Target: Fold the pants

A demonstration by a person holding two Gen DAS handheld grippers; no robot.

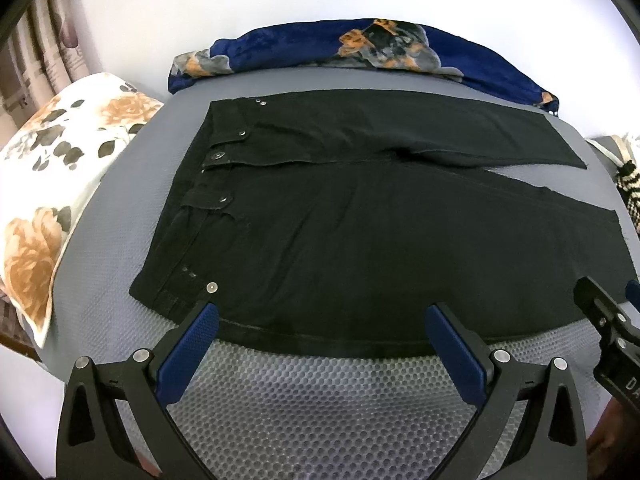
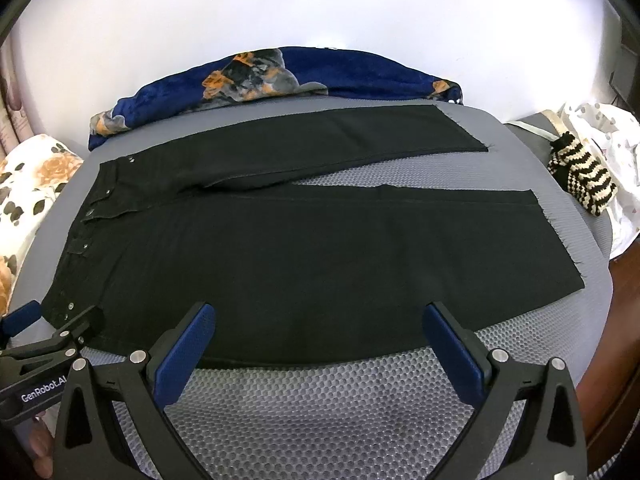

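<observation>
Black pants lie flat on a grey textured bed surface, waistband to the left, both legs stretched to the right and slightly apart. They also show in the right wrist view. My left gripper is open and empty, hovering at the pants' near edge close to the waistband. My right gripper is open and empty, at the near edge of the front leg. The right gripper also shows in the left wrist view, and the left gripper in the right wrist view.
A floral pillow lies to the left. A blue floral blanket is bunched behind the pants against a white wall. A striped knit item and white cloth sit at the right.
</observation>
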